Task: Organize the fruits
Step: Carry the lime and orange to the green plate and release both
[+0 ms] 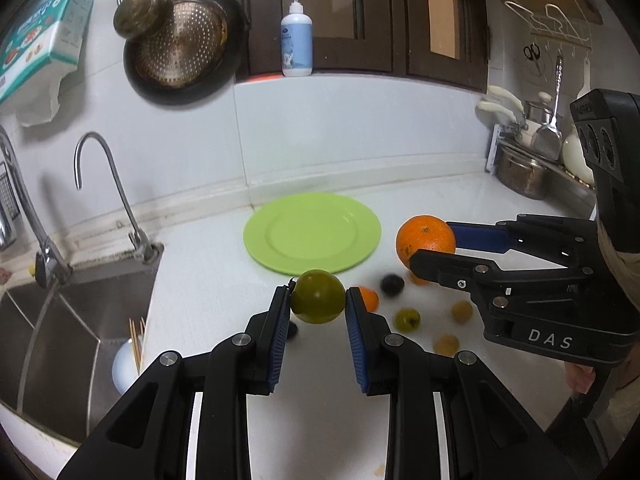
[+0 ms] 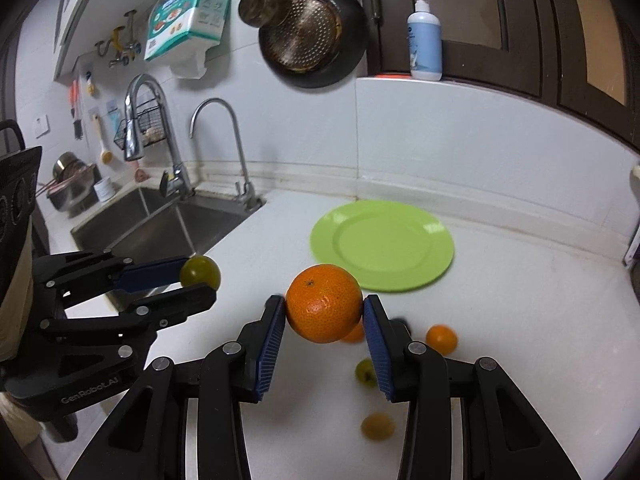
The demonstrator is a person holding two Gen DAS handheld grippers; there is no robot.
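My left gripper (image 1: pixel 318 300) is shut on a green plum (image 1: pixel 318 296), held above the white counter; the same left gripper (image 2: pixel 200 280) and green plum (image 2: pixel 200 272) show at the left of the right wrist view. My right gripper (image 2: pixel 324 312) is shut on a large orange (image 2: pixel 324 308), also lifted off the counter, and this right gripper (image 1: pixel 430 246) with its orange (image 1: pixel 425 240) appears at the right of the left wrist view. An empty light-green plate (image 1: pixel 312 234) (image 2: pixel 382 246) lies beyond both. Several small fruits remain on the counter: a small orange (image 2: pixel 441 338), a green one (image 1: pixel 407 320), a dark plum (image 1: pixel 391 284), yellow ones (image 1: pixel 462 311).
A steel sink (image 2: pixel 160 224) with two taps (image 2: pixel 236 152) lies left of the plate. A soap bottle (image 1: pixel 297 40) stands on the ledge behind. Pans hang on the wall (image 1: pixel 180 44). Pots and utensils (image 1: pixel 532 160) crowd the right end of the counter.
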